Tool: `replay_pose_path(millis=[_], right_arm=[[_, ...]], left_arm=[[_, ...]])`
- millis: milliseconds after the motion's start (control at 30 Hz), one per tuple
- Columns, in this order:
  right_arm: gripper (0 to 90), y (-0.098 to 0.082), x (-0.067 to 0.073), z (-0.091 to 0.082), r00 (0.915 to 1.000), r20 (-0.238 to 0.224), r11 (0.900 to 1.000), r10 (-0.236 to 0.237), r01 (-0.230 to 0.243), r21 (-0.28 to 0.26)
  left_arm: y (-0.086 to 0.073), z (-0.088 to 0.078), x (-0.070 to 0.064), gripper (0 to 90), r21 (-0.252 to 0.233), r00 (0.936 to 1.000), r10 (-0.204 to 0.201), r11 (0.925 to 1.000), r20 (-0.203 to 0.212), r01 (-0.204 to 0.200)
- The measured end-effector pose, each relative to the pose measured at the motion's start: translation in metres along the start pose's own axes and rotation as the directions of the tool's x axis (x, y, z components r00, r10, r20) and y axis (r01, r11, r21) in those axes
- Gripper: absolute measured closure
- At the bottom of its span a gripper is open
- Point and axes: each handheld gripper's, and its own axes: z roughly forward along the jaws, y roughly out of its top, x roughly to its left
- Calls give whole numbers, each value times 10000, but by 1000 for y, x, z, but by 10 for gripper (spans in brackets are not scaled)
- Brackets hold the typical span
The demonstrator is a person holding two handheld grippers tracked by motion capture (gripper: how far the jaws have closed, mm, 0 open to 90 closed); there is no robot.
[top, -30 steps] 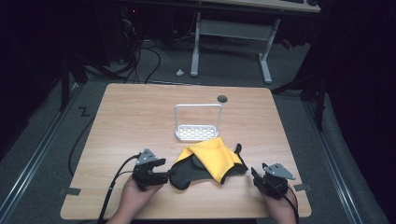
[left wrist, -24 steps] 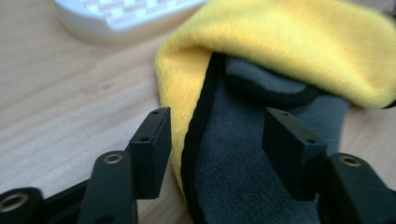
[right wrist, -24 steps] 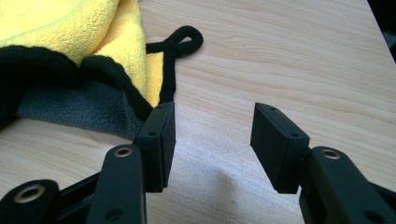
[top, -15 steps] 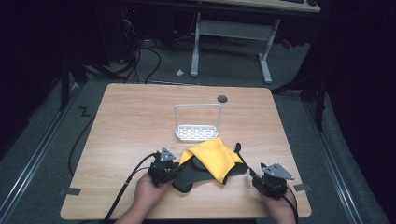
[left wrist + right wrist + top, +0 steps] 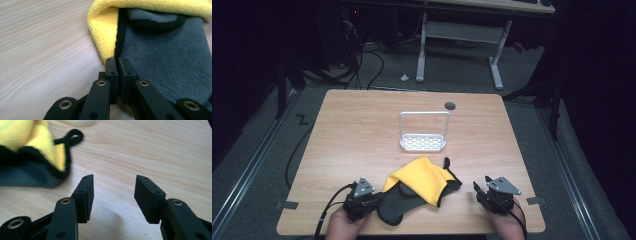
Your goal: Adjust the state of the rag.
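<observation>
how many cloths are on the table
1. The cloth, yellow on one side and grey on the other, lies folded at the near edge, between the grippers, in front of the white rack. A second cloth could lie hidden inside the fold.

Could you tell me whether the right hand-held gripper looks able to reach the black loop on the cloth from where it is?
Probably yes: the right hand-held gripper stands open, and bare table lies between it and the black loop.
</observation>
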Motion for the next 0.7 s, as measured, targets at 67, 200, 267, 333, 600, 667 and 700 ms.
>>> replay_pose_path(millis=[67,200,267,333,600,667,700], right_arm=[[507,1,4,0,9999,-118,10000,-85,86,4],[506,3,13,0,9990,-241,9993,-373,372,-43],[507,5,17,1,9986,-278,9990,-444,443,-50],[506,5,17,2,9983,-306,9988,-497,496,-45],[504,3,15,2,9982,-351,9988,-489,489,-15],[504,4,15,2,9982,-364,9989,-469,470,7],[506,4,15,2,9982,-388,9989,-459,459,-1]], left_arm=[[-4,-8,7,843,74,9985,-241,9997,-485,245],[4,-21,1,668,-668,9988,-310,9974,-386,283],[17,-20,-18,550,-1281,9984,-72,9917,562,143],[21,-16,-26,518,-1320,9961,76,9912,877,40],[49,29,-82,357,-963,9639,902,9930,2507,-679],[55,39,-94,353,-887,9623,1147,9915,2466,-954],[58,44,-98,347,-771,9646,1338,9899,2274,-1191]])
